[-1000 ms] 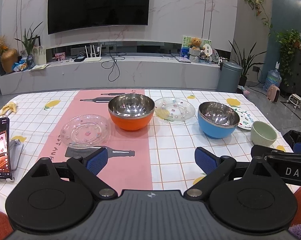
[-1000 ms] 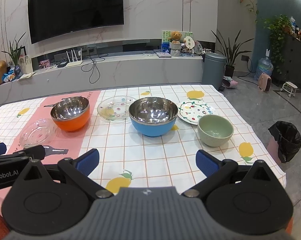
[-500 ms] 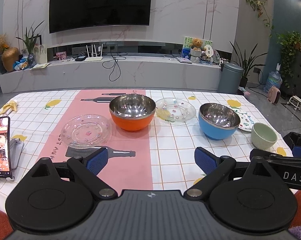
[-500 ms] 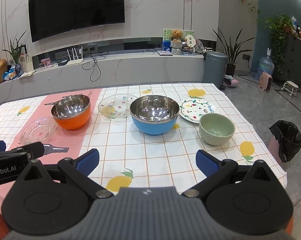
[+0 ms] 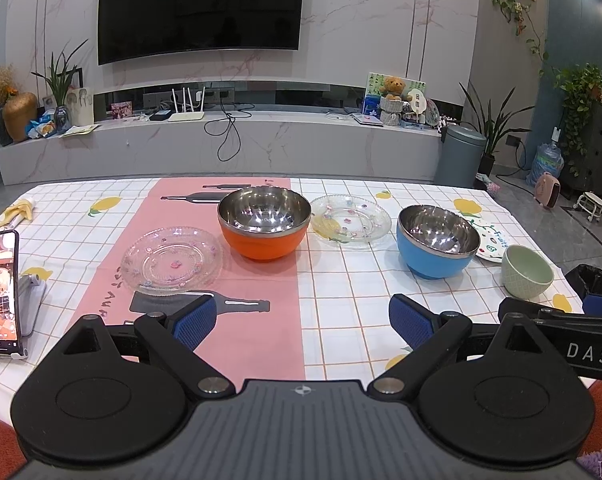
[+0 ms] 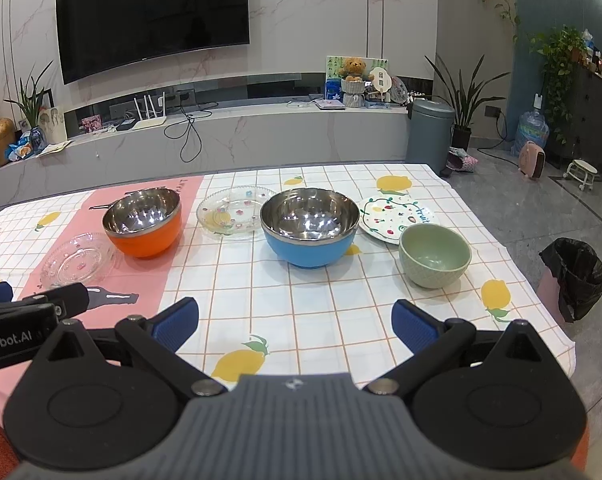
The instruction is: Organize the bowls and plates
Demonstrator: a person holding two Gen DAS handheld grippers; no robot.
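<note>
On the table stand an orange steel-lined bowl (image 5: pixel 264 220), a blue steel-lined bowl (image 5: pixel 437 240) and a small green bowl (image 5: pixel 527 270). Two clear glass plates lie flat: one (image 5: pixel 172 260) left of the orange bowl, one (image 5: pixel 351 220) between the two big bowls. A white painted plate (image 5: pixel 491 240) lies behind the green bowl. My left gripper (image 5: pixel 301 320) is open and empty, near the table's front. My right gripper (image 6: pixel 295 326) is open and empty, in front of the blue bowl (image 6: pixel 309 226) and green bowl (image 6: pixel 435 256).
A phone on a stand (image 5: pixel 1 292) is at the table's left edge. A bin with a black bag (image 6: pixel 575 276) stands on the floor right of the table. A yellow cloth (image 5: pixel 17 212) lies at the far left corner.
Both views have shifted slightly, as the grippers drew back and rose a little. No dish has moved. Both grippers stay open.
</note>
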